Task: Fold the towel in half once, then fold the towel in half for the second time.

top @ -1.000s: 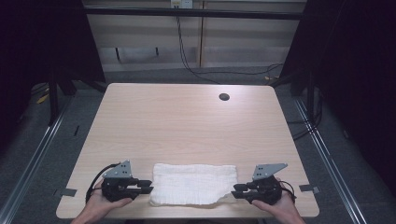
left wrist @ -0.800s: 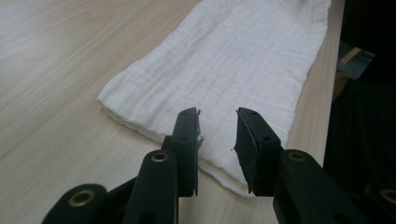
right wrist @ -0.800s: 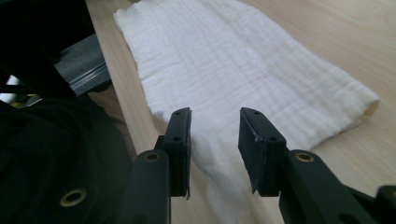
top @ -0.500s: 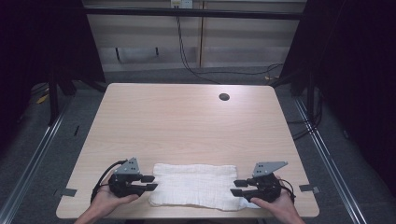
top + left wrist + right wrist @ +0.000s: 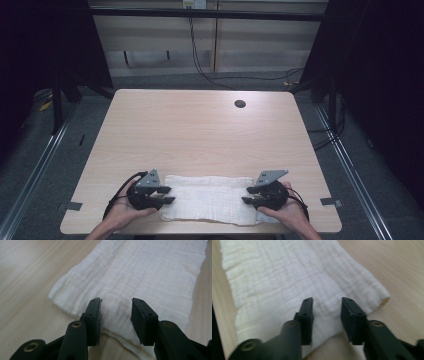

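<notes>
A folded white cloth [image 5: 210, 199] lies flat near the front edge of the wooden table [image 5: 200, 130]. My left gripper [image 5: 169, 195] lies at the cloth's left end. Its jaws have just been opening, and they stand apart [image 5: 116, 308] over the cloth's [image 5: 150, 272] edge. My right gripper [image 5: 247, 195] lies at the right end. Its jaws have just been closing, and they still stand apart [image 5: 327, 307] with a slightly puckered bit of the cloth [image 5: 287, 277] between them. I cannot see either pair of pads pressing the fabric.
A small dark round hole [image 5: 240, 104] sits in the table's far right part. Bare wood stretches beyond the cloth. Metal rails [image 5: 45, 165] run along the floor on both sides, and cables [image 5: 200, 60] hang behind the table.
Both grippers have slid inward, from just outside the cloth's ends onto them. The cloth's ends have shifted slightly under them.
</notes>
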### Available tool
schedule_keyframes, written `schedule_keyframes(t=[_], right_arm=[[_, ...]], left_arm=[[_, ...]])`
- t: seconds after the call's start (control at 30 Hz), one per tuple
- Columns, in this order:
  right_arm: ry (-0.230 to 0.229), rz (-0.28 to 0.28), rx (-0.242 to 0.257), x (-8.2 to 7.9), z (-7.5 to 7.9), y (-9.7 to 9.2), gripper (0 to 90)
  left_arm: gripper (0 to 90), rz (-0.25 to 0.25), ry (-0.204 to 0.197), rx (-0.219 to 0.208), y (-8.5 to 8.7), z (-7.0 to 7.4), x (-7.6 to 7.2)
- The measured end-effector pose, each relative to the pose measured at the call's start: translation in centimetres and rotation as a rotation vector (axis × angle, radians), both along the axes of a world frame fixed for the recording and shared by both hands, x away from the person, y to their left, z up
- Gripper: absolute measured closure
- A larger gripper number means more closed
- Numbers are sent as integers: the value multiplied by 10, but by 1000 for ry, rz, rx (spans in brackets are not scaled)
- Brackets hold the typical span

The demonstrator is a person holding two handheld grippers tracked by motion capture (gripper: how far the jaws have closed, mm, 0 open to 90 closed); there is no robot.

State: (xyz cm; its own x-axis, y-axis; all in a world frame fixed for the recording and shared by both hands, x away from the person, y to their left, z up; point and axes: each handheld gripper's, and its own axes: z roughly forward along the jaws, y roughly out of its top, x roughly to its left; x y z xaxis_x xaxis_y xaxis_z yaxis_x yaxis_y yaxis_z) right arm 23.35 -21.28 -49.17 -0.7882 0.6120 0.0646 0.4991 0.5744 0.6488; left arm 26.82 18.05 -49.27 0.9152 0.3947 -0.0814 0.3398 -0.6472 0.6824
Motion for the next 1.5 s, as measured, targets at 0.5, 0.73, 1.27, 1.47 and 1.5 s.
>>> schedule_keyframes(t=[0.5, 0.73, 1.27, 1.47, 1.5], right_arm=[[30, -97, 41, 7, -2, -36, 883], [7, -99, 45, 2, 1, -40, 733], [38, 85, 163, -3, 17, 35, 547], [51, 161, 180, -7, 20, 67, 508], [50, 177, 191, -6, 22, 74, 508]], left_arm=[[831, -14, 87, -60, -26, -4, 10], [673, -15, 91, -52, -28, 1, 7], [478, 100, 53, -105, -5, 22, 31], [461, 70, 17, -102, -25, 31, 46], [455, 65, 23, -99, -27, 31, 49]])
